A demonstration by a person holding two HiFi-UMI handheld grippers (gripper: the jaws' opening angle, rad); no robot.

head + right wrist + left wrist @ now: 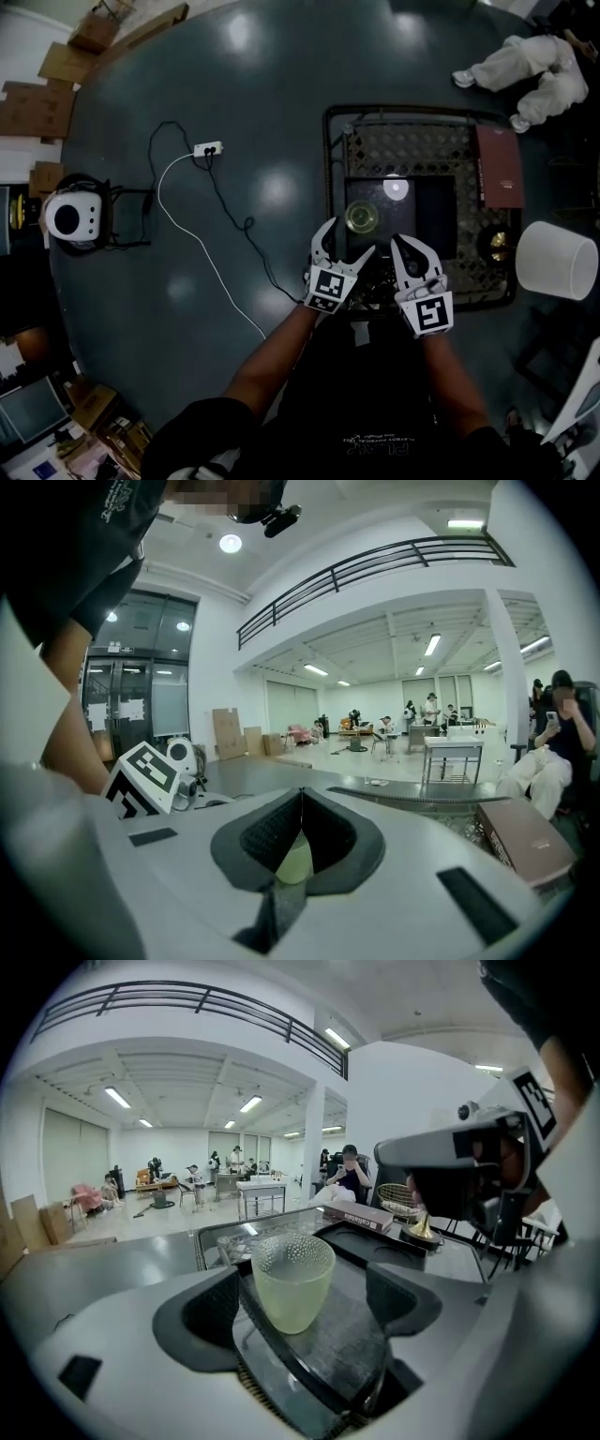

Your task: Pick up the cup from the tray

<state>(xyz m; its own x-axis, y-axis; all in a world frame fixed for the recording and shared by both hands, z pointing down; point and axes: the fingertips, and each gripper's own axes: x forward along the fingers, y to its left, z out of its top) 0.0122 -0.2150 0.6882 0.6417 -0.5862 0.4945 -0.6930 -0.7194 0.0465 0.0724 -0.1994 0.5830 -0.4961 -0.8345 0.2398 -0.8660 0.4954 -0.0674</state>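
1. The left tongs (302, 1290) are spread, with the cup (292, 1274) set between them but not gripped.
2. The right tongs (299, 803) are pressed together on nothing.
3. The cup is seen standing on the tray (431, 220); closing and lifting are judged left to do.

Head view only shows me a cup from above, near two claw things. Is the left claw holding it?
Observer: No. The left gripper has its jaws wide apart with the cup between them; neither pad appears to touch it.
Operator: What's the cup like side-on?
Observer: Pale yellow-green, translucent, dimpled wall, upright on the black tray.
Operator: And the right claw?
Observer: The right gripper has its jaws closed together, holding nothing.
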